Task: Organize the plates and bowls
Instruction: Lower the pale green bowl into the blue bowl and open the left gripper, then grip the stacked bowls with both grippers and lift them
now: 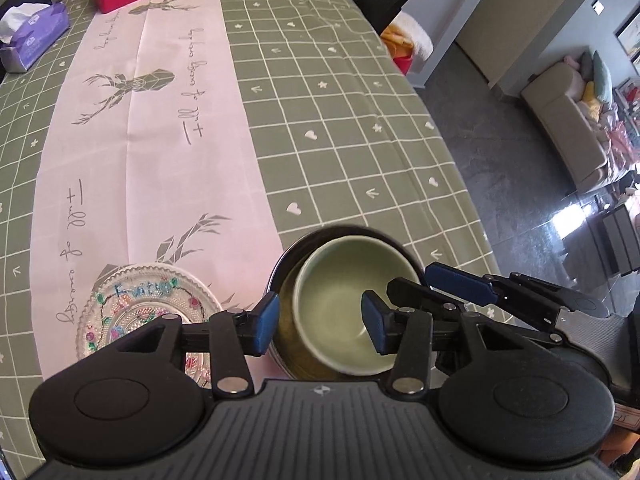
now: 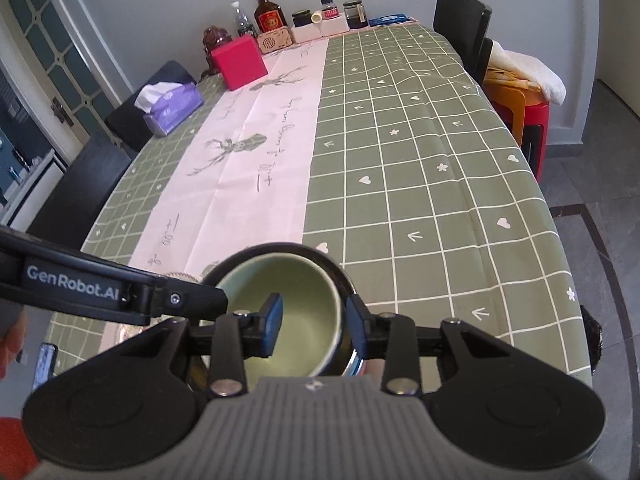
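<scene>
Centrally, a pale green bowl (image 1: 340, 304) sits tilted inside a larger dark-rimmed metal bowl (image 1: 286, 320), near the table's front edge where the pink runner (image 1: 168, 128) meets the green checked tablecloth (image 1: 340, 120). Just beside the nested bowls on the runner lies a patterned glass plate (image 1: 132, 308) with painted flowers and blue lettering too blurred to read. The left gripper (image 1: 320, 326) is spread, its blue pads (image 1: 266, 324) straddling the green bowl's near-left wall without visibly pressing on it. The right gripper (image 2: 314, 326) is likewise parted: one pad (image 2: 272, 324) hangs inside the green bowl, the other outside the rims, and no contact can be confirmed. The left tool's arm, seen from the right wrist, bears the label "GenRobot.AI" (image 2: 76, 282). The runner carries grey geometric deer (image 1: 132, 84) and script of which "Full of" is legible. Farther off stand a red box (image 2: 239, 62) and a purple tissue pack (image 2: 170, 106); at the far end, bottles and jars (image 2: 268, 12) line the wall, their labels unreadable. Black chairs (image 2: 462, 20) flank the table.
</scene>
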A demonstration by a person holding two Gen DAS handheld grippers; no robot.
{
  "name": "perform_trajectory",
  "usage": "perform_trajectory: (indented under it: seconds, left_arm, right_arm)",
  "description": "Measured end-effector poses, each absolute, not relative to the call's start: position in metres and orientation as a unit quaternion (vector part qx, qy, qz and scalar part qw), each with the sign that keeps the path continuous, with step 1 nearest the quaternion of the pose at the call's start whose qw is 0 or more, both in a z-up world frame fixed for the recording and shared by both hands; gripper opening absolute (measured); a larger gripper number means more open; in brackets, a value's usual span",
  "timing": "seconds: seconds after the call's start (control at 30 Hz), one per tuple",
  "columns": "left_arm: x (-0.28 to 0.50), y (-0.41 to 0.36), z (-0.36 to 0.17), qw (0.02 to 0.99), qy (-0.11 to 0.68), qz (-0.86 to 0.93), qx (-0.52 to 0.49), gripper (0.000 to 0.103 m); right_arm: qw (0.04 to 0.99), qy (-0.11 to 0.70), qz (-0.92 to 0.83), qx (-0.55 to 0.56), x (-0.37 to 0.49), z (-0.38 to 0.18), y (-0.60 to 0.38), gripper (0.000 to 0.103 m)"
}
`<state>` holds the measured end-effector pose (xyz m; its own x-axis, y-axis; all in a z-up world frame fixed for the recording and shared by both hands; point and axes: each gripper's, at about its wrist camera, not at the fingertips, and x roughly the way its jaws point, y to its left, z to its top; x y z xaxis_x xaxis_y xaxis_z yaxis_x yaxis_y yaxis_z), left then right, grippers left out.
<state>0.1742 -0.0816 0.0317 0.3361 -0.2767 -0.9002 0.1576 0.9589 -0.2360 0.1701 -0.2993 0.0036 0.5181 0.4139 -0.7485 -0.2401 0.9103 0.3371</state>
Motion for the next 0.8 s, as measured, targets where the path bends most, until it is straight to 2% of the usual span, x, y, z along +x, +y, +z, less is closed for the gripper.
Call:
perform_trajectory:
  seconds: [0.23, 0.37, 0.6, 0.8]
  left_arm:
    - [0.169, -0.077, 0.034, 0.837, 0.526, -0.144, -0.043, 0.071]
    - [0.165, -0.074, 0.035, 0.849, 0.504, -0.154, -0.031, 0.08]
    - [0.169, -0.053, 0.009, 0.828, 0.534, -0.144, -0.093, 0.083]
    - [0.176, -0.041, -0.017, 0.814, 0.548, -0.132, -0.14, 0.083]
  right_arm:
    - [0.878, 0.436, 0.164, 0.108, 0.171, 0.008, -0.309, 0.065]
    - [0.874, 0.444, 0.154, 0.12, 0.174, 0.005, -0.313, 0.076]
    - [0.851, 0.482, 0.149, 0.144, 0.182, -0.008, -0.314, 0.084]
    - [0.84, 0.505, 0.143, 0.134, 0.187, -0.019, -0.309, 0.084]
